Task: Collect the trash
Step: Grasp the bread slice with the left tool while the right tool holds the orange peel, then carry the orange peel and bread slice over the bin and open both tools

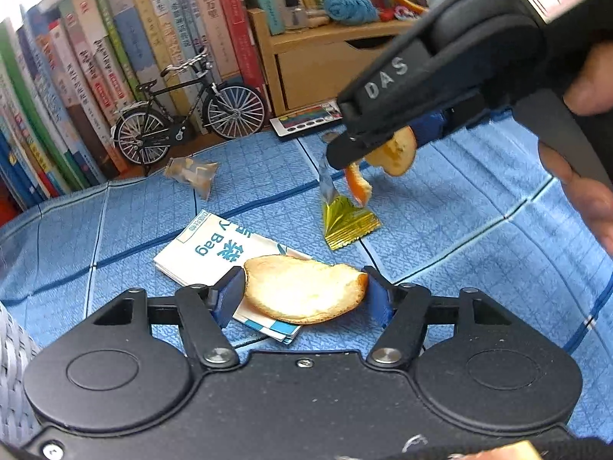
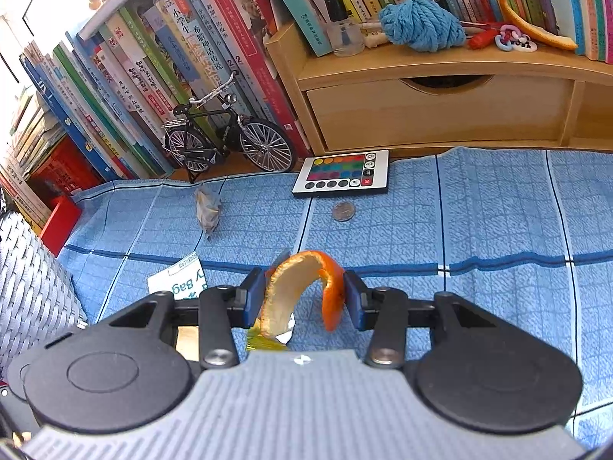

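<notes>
Closest to the left wrist camera: left hand-held gripper [image 1: 305, 294], blue pads pressed on both ends of a pale peel piece [image 1: 302, 288], held flat just above a white paper bag [image 1: 214, 247] with blue print. Lying on the blue checked cloth [image 1: 459, 237] of the tabletop, beyond the bag: a gold foil wrapper [image 1: 346, 220] and, farther left, a crumpled clear wrapper [image 1: 191, 172] near the model bicycle [image 1: 187, 115].

Seen only from the left wrist: right hand-held gripper [image 1: 367, 149] from the side, at upper right, gripped by a hand [image 1: 586, 176], carrying an orange peel [image 1: 390, 155] above the gold wrapper.

Seen only from the right wrist: right hand-held gripper [image 2: 305, 299] closed on the arched orange peel [image 2: 302, 291], white inside facing left; a coin [image 2: 343, 211] on the cloth, just before a remote control [image 2: 341, 173] with coloured buttons; a woven grey basket [image 2: 30, 287] at far left; blue yarn [image 2: 421, 23] on the wooden shelf [image 2: 421, 111].
</notes>
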Demonstrator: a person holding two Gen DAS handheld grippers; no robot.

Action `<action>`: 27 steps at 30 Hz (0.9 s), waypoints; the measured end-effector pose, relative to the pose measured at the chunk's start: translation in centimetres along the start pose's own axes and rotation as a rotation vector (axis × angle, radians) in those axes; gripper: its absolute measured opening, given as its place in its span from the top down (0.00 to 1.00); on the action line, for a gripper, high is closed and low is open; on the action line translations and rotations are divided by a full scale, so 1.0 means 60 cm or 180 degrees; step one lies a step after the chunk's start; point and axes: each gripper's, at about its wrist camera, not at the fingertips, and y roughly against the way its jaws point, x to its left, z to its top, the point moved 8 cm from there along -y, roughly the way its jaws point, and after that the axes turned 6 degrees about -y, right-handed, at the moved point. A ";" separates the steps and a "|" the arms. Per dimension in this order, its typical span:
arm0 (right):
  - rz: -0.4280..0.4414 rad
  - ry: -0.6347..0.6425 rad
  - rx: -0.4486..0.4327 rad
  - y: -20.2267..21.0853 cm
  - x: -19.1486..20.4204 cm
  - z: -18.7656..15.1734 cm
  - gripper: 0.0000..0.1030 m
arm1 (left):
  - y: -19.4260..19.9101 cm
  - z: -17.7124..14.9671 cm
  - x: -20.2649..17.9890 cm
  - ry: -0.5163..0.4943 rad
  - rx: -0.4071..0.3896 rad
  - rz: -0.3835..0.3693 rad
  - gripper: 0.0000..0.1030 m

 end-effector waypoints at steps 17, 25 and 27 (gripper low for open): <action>-0.0002 -0.0096 -0.0084 0.053 -0.005 -0.013 0.52 | 0.069 0.024 0.000 0.0092 -0.0152 0.0211 0.70; 0.0017 -0.0047 -0.0184 0.112 0.012 -0.019 0.52 | 0.157 0.057 0.016 0.0253 -0.0226 0.0383 0.70; 0.0033 -0.0037 -0.0228 0.133 0.020 -0.019 0.52 | 0.184 0.067 0.022 0.0309 -0.0257 0.0433 0.70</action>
